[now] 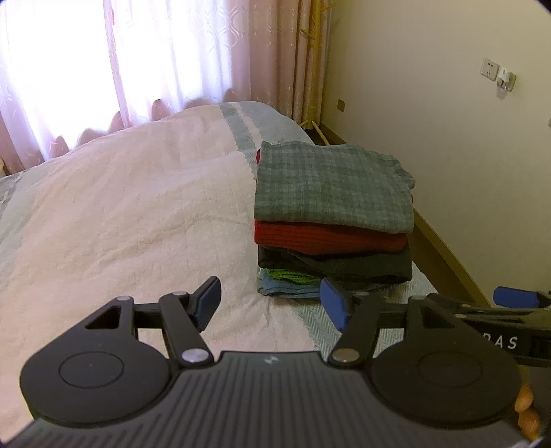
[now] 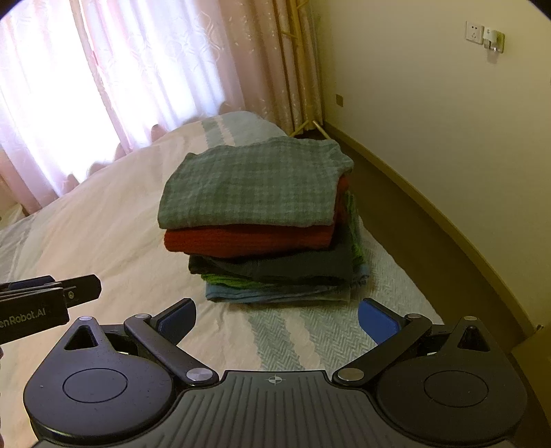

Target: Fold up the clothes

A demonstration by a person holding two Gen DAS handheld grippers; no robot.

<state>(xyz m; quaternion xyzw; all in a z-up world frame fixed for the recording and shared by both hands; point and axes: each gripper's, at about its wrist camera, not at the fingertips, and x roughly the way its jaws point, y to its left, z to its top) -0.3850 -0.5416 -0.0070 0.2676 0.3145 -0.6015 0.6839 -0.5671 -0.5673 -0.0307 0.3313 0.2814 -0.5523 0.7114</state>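
**A:** Right up front, the left gripper (image 1: 272,303), blue pads (image 1: 209,299) spread wide, nothing between them, hovering over the pale pink bedspread (image 1: 120,213).

**B:** And the right gripper (image 2: 277,318)? Same story: jaws apart, empty, above the teal herringbone band (image 2: 299,341) of the cover.

**A:** Any lettering? On the right wrist view, at nine o'clock, the left unit's side reads "enRobot.AI", cut off at the edge. From the left wrist view, at three o'clock, the other unit shows "R A S", partly hidden.

**B:** Now the clothes. Folded stack (image 2: 261,224) dead ahead at twelve o'clock of the right gripper, near the bed's right edge.

**A:** From the left it sits at about one o'clock. Grey-green checked garment (image 1: 330,186) on top, red knit (image 1: 327,237) under it, then a dark piece (image 1: 344,263), a bright green layer (image 1: 292,275), and a blue one (image 1: 289,289) at the bottom.

**B:** Neither gripper touches the pile. Pink curtains (image 2: 137,69) glow behind; a wall socket (image 2: 474,32) sits at one o'clock.
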